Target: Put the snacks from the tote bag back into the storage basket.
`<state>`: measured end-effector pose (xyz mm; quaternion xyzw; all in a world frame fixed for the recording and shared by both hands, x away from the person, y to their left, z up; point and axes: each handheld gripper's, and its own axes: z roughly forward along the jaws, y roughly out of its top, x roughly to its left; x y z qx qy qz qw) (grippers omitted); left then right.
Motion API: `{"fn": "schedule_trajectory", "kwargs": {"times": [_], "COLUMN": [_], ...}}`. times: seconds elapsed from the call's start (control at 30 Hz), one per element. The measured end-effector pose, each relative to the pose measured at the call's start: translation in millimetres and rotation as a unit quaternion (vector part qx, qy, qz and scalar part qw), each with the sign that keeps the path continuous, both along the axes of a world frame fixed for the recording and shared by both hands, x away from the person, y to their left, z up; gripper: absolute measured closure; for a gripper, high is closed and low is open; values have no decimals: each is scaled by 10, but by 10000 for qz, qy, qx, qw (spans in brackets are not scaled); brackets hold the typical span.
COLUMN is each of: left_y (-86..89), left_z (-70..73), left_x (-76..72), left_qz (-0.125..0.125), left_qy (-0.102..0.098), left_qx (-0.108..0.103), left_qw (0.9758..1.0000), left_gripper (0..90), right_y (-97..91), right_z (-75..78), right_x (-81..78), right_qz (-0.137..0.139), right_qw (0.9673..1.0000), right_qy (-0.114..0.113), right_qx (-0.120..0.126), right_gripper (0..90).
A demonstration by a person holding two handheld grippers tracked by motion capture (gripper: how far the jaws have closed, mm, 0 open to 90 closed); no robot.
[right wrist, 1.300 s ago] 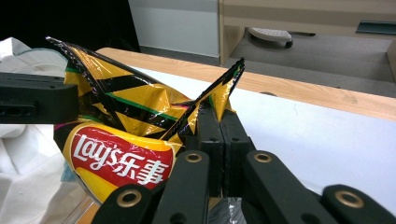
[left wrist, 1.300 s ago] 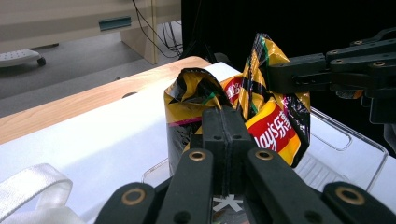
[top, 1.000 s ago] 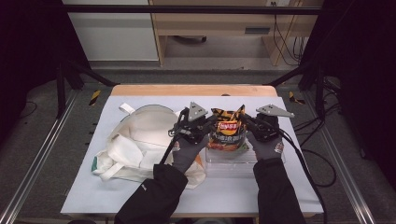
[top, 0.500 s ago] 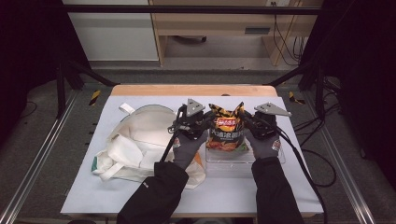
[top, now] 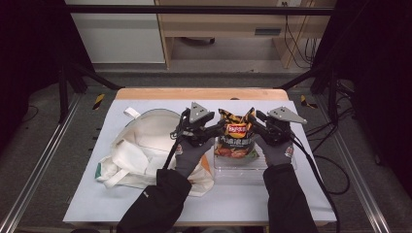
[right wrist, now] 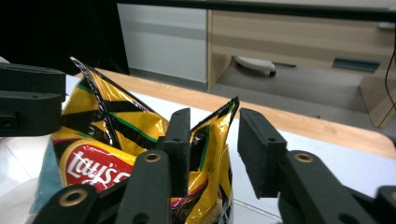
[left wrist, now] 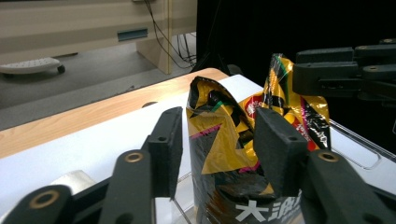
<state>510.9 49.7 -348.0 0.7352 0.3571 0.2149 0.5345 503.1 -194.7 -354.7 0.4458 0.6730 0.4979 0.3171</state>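
Observation:
A yellow-and-black Lay's chip bag (top: 235,138) stands upright in a clear plastic box (top: 233,171) at the middle of the table. My left gripper (top: 218,128) is at the bag's upper left corner. In the left gripper view the jaws (left wrist: 217,126) stand apart with that crumpled corner of the bag (left wrist: 219,154) between them. My right gripper (top: 257,127) is at the upper right corner. In the right gripper view its jaws (right wrist: 212,126) are open around the pointed tip of the bag (right wrist: 107,158), with a gap on the right side.
A cream cloth tote bag (top: 145,145) lies crumpled left of the box, under my left forearm. The white mat (top: 301,194) covers the table, with a wooden strip (top: 199,93) along the far edge. Metal frame rails run along both sides.
Both hands shifted only slightly around the bag's top. The bag stays upright in the box.

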Motion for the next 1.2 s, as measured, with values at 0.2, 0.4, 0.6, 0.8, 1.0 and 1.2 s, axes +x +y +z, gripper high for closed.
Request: {"fn": "schedule_trajectory", "kwargs": {"times": [0.2, 0.4, 0.6, 0.8, 1.0, 1.2], "left_y": [150, 364, 660, 987, 1268, 1510], "left_z": [57, 73, 25, -53, -129, -177], "left_x": [-70, -143, -216, -285, -371, -484], "left_qz": [-172, -247, -260, -124, 58, 183], "left_qy": [-90, -124, -103, -86, -79, -87], "left_qx": [-41, 10, 68, 149, 280, 365], "left_qw": [9998, 9996, 9996, 9998, 9996, 9991], "left_gripper": [449, 413, 383, 367, 359, 347], "right_y": [-39, -72, -82, -126, -118, -120], "right_z": [77, 128, 135, 177, 186, 170], "right_x": [-105, -182, -259, -361, -468, -559], "right_qz": [70, 74, 107, 125, 168, 84], "right_qw": [9997, 9997, 9994, 9993, 9990, 9978], "right_qy": [-225, -236, -176, -197, -175, -64], "right_qx": [-31, -27, -270, -291, -378, -661], "right_gripper": [517, 408, 329, 286, 251, 200]}}
